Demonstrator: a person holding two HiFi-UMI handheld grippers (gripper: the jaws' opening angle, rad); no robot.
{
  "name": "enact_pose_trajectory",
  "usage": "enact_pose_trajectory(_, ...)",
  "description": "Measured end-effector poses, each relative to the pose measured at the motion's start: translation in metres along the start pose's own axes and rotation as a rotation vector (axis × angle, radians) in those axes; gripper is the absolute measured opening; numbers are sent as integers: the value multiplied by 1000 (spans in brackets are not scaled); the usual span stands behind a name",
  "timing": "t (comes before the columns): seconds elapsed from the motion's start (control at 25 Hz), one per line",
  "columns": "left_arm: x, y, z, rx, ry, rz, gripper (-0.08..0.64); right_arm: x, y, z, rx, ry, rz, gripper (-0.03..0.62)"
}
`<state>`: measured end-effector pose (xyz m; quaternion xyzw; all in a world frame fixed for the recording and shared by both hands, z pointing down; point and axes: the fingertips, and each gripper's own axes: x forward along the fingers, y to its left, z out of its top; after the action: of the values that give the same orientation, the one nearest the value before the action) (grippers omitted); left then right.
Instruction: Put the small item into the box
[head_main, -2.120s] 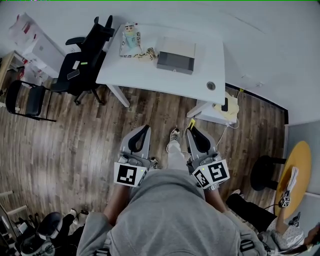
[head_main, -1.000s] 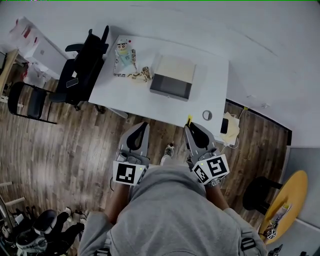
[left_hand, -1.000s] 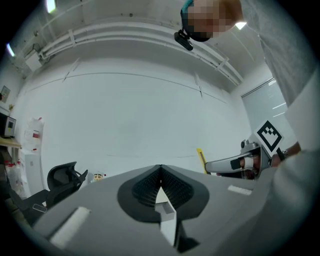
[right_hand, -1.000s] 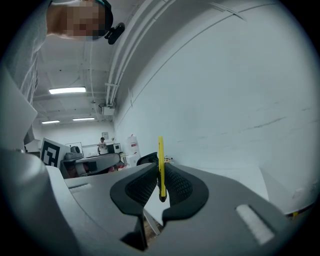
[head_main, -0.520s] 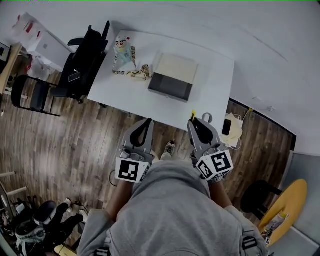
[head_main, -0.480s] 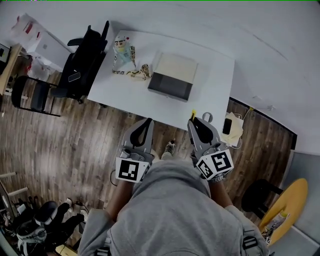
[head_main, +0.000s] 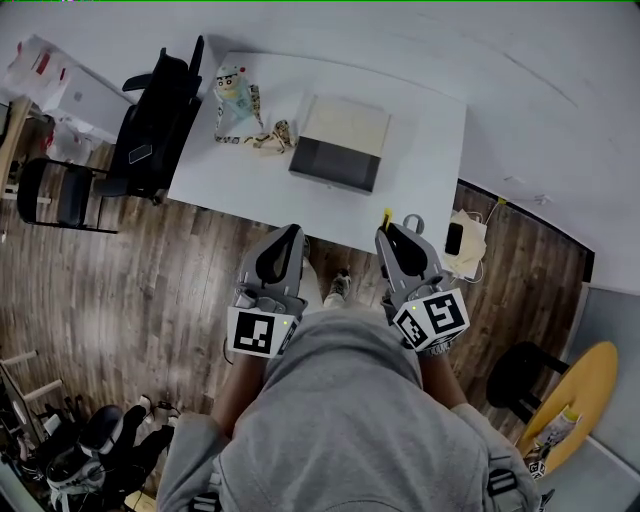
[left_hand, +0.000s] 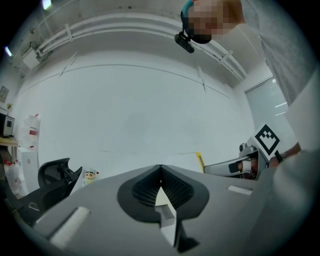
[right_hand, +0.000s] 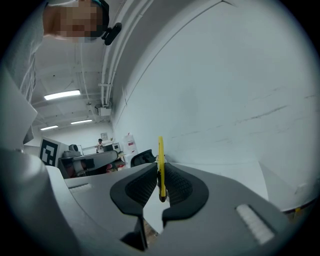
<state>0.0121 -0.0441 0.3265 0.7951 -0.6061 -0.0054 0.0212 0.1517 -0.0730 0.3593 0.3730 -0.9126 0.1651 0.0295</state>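
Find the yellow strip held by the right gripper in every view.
Head view: yellow strip centre-right, sticking out of the right gripper's tip at the table's near edge.
Left gripper view: right of centre, upright, by the right gripper.
Right gripper view: dead centre, pinched between the fingers.
Shared landmark: black office chair, in all three views.

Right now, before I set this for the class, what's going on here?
A person stands at a white table with a gripper in each hand. The right gripper is shut on a thin yellow item; the left gripper is shut and empty. The box sits on the table, item not yet inside.
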Motion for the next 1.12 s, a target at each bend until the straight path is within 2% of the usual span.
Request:
enact_pose_trajectory(0.52, 45, 35, 1, -25, -5, -93, 3, 37, -19, 10, -21, 19, -119, 61)
enact_pose_trajectory(0.96, 91, 71, -9, -38, 66, -194, 3, 95, -25, 7, -46, 124, -158, 61)
enact_pose_trajectory(1.12, 105, 82, -12, -50, 80, -223, 3, 114, -27, 3, -82, 180, -170, 61)
